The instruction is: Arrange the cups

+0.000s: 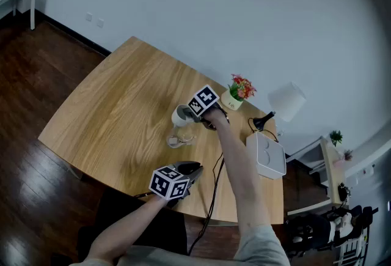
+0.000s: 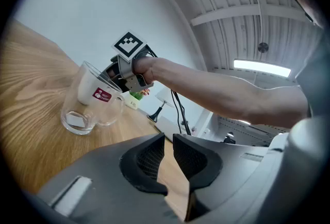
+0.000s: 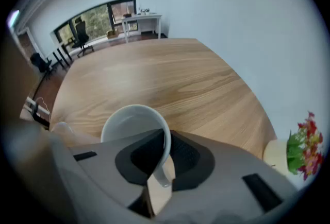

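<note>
Glass (image 1: 179, 139) stands upright on the table (image 1: 110, 118), and the rest is placed from it. The right gripper (image 1: 190, 113) hangs just beyond the glass and points steeply down. Its jaws are clamped on the wall of a white cup (image 3: 135, 126) next to the handle (image 3: 164, 176), which shows in the gap between them. In its own view the gripper's body hides much of the cup. The cup is tilted and bears a red label (image 2: 102, 95), its print too small to read. In the left gripper view the cup shows through the glass, so I cannot tell whether it sits partly inside the glass or only behind it; the head view puts the two just beside each other. The left gripper (image 2: 168, 138) is held level on the near side of the glass, well apart from it. Its jaws stand close with a thin gap, and only table shows between them. Beyond the glass to the right stand a flower pot (image 1: 235, 95), a lamp (image 1: 286, 101) and a white box (image 1: 267, 155). A cable (image 1: 215, 182) runs off the near edge of the table, its end out of sight. At the left of the right gripper view a pale shape (image 3: 61, 130) is too blurred to name.
</note>
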`<state>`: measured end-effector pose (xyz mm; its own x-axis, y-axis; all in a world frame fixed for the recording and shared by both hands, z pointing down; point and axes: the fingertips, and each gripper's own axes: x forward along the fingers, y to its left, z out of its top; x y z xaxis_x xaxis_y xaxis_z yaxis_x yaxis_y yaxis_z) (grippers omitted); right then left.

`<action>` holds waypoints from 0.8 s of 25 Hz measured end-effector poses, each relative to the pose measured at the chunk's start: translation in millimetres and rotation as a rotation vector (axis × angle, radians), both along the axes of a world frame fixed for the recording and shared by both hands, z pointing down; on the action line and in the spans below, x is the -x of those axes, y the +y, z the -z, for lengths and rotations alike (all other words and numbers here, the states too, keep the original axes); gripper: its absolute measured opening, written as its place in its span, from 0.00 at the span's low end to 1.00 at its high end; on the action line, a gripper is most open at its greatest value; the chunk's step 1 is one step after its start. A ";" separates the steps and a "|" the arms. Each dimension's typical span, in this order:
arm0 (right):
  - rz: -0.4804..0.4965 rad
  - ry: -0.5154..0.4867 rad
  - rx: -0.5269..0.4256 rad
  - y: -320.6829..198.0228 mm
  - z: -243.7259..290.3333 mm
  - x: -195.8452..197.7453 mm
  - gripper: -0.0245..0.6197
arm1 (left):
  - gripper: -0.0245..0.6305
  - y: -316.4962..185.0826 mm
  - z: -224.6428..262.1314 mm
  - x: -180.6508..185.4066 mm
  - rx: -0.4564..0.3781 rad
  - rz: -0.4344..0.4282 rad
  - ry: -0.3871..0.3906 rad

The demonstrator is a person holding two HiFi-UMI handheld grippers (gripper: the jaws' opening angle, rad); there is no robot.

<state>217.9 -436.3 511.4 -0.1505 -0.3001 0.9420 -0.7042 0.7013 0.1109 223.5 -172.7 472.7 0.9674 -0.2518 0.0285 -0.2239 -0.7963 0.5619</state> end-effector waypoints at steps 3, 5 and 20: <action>-0.047 -0.083 -0.036 6.8 14.0 -6.1 0.11 | 0.11 2.0 8.0 -6.3 0.005 0.002 0.057; -0.085 -0.148 -0.054 14.6 27.0 -16.6 0.11 | 0.11 5.5 14.8 -15.3 0.005 -0.001 0.091; -0.662 -0.013 -0.164 141.6 130.5 -380.1 0.11 | 0.10 73.1 3.6 -120.2 -0.005 -0.242 0.039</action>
